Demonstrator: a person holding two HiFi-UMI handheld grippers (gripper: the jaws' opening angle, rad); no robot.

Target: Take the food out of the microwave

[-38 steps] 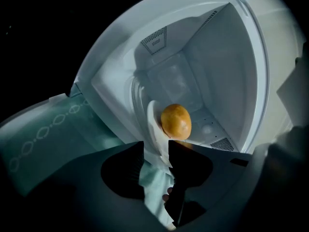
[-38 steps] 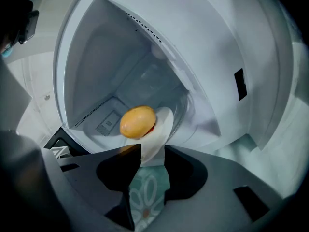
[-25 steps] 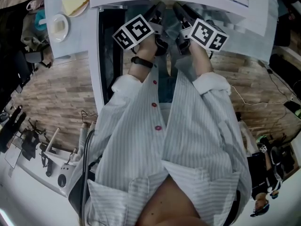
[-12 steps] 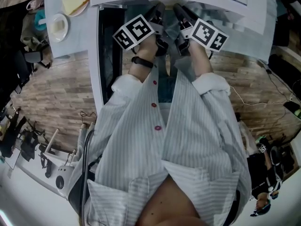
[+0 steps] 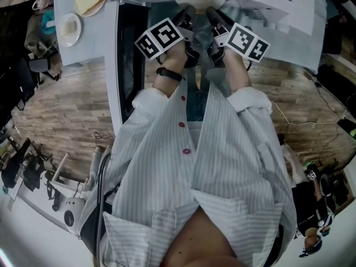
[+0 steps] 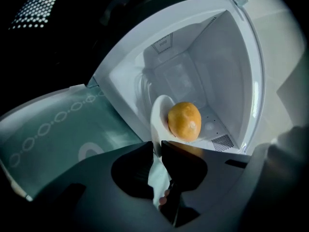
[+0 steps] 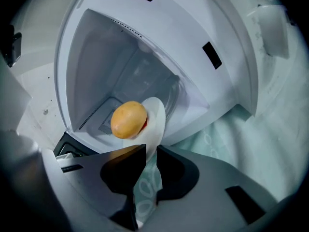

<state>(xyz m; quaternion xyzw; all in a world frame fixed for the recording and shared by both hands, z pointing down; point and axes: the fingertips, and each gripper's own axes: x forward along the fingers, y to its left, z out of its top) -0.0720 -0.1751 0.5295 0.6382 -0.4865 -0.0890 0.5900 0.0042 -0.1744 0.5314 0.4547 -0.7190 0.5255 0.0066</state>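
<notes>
The left gripper [image 6: 157, 148] and the right gripper [image 7: 149, 151] each have the rim of a white plate [image 6: 160, 111] between their jaws, one on either side. Both sets of jaws are closing, and the pads sit tight against the rim. On the plate lies a round orange-yellow thing, probably a bun [image 6: 184, 121]. In the right gripper view a sliver of red peeks out beneath it, too small to identify. The plate is at the mouth of the open microwave [image 6: 227, 57], in front of its white cavity, with the greenish glass of the door [image 6: 53, 129] beside the grippers. Each gripper's own dark body cuts off the near part of the plate, so I cannot tell whether the plate rests on the cavity floor or hangs clear of it. From the head view only a thin slice of plate and bun shows at the top edge, and the microwave's white top covers the rest. The person's striped sleeves [image 5: 233, 149] fill the middle of that view and hide most of the wooden floor [image 5: 67, 104] below.
</notes>
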